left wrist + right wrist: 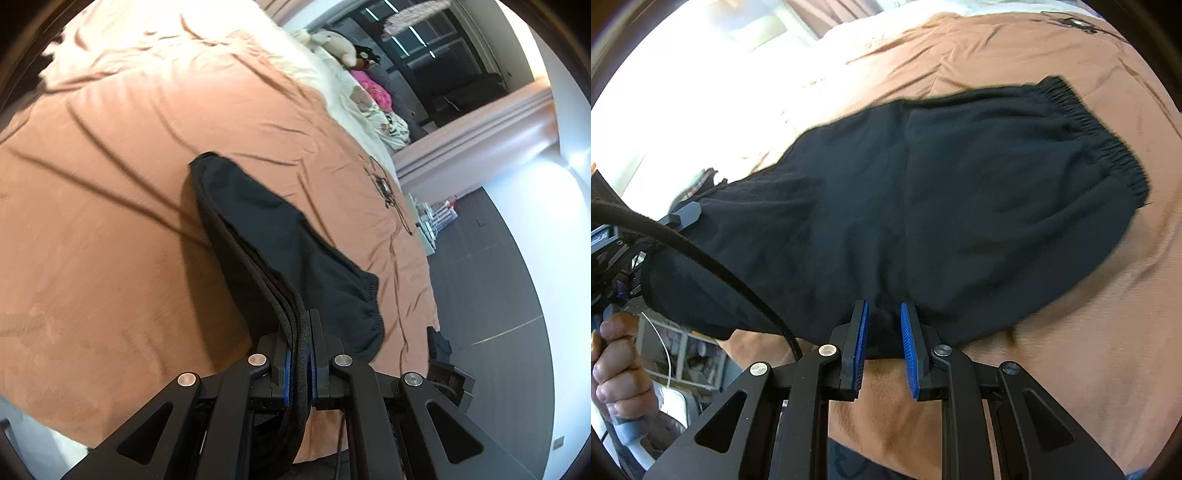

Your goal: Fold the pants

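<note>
**Black pants pinched at both ends over the bed**

The left wrist view shows the left gripper [300, 332] pressed together on several stacked edges of the black pants [266, 229], which run away beyond its fingertips across the orange bedspread [110, 184]. A stuffed toy [338, 44] lies far beyond, near a dark window.

Only the right wrist view shows the elastic waistband [1108, 147], up and right of the right gripper [882, 314], whose blue pads [910, 343] pinch bunched fabric at the garment's near edge. At far left, a hand [617, 362] grips a handle, tilted downward. The leg ends are hidden behind that rig.
</note>
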Tool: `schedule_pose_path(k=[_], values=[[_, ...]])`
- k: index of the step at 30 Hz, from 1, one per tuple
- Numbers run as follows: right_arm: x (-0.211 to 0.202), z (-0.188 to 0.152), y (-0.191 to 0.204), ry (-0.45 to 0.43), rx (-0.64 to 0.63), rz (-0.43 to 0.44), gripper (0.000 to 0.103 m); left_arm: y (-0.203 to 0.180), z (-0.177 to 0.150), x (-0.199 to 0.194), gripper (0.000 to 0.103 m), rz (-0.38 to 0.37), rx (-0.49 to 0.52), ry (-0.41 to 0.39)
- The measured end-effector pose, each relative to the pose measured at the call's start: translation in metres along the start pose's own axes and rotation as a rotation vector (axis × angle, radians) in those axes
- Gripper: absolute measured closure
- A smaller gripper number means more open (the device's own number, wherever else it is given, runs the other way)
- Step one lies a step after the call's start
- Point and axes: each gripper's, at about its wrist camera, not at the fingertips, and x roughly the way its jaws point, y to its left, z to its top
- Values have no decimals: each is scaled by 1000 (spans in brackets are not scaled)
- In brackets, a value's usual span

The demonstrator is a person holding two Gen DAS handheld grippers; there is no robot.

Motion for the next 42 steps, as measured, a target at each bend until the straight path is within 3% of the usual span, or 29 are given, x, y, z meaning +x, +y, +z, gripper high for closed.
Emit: schedule_pose_path(k=[6, 7, 9, 12, 16, 20, 38, 41, 42], values=[[-40, 3, -27, -61, 46, 35, 86, -36, 11, 14, 96, 7, 79, 21], [-45, 5, -32, -63, 59, 30, 82, -43, 11, 17, 96, 12, 93, 27], [-57, 3, -45, -79, 95, 39, 56, -55, 13, 24, 96, 19, 119, 45], [-74, -2, -53, -130, 113, 46, 41, -73, 16, 38, 96, 22, 158, 68], [-94, -7, -71, -168, 131, 31, 39, -98, 15, 57, 96, 26, 210, 103], [-109, -14, -88, -187, 160, 20, 30, -119, 11, 78, 96, 27, 249, 145], [-154, -53, -135, -232, 277, -4, 30, -173, -37, 185, 96, 65, 359, 363], [-159, -59, -139, -229, 297, -6, 30, -176, -44, 194, 84, 63, 360, 392], [-160, -59, -140, -228, 297, -3, 30, -175, -45, 192, 73, 35, 350, 400]])
